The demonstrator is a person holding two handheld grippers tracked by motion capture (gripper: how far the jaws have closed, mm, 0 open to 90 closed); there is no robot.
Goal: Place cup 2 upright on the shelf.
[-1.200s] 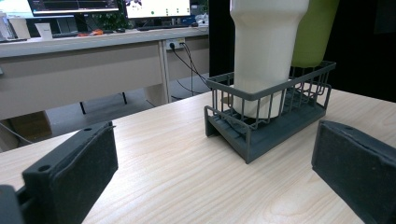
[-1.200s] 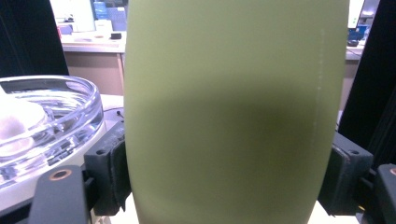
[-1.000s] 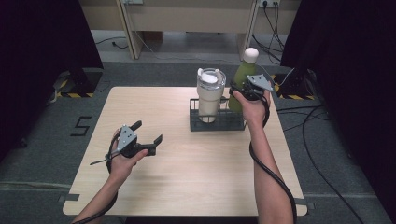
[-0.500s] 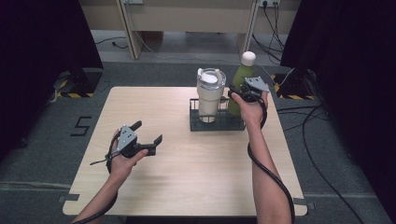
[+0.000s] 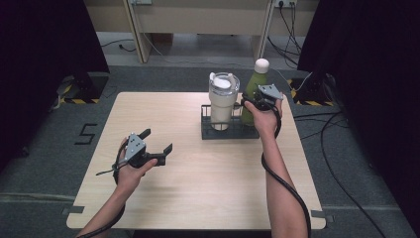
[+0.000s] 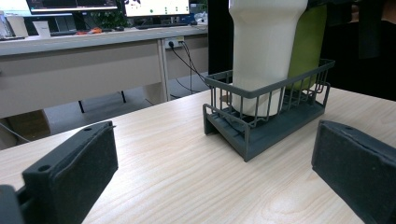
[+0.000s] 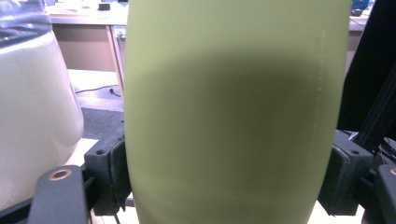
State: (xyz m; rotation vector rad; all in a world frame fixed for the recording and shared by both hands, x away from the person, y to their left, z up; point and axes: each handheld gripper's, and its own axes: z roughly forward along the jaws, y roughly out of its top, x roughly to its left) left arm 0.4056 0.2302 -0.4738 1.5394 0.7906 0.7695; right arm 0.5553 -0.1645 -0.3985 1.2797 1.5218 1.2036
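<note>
Right hand-held gripper (image 5: 253,101) at far right of counter (image 5: 208,198), pinching green bottle (image 5: 253,84) round its body; in right gripper view black pads (image 7: 114,172) pressed on both flanks of bottle (image 7: 236,112), nothing slack betw. them. Bottle upright w/ white cap (image 5: 261,64), lower end inside dark wire rack (image 5: 225,131) at its right end; whether resting on rack floor or held just clear, can't tell. Cream tumbler (image 5: 221,101) w/ lid stands upright in same rack, left compartment, just beside bottle; touching or not, can't tell. In left gripper view, tumbler (image 6: 264,51) in front, bottle (image 6: 308,44) behind it, both within rack (image 6: 261,126).

Left hand-held gripper (image 5: 156,148) near left-front of counter, well apart from rack, jaws spread wide & holding nothing; points toward rack. Left gripper view: two black jaws at bottom corners, bare wood betw. them. Cable trails from each gripper along forearm. Forearms enter from bottom edge of high view.

Beyond counter: grey floor, cables, desk (image 6: 93,51) w/ monitors in bkgd.
</note>
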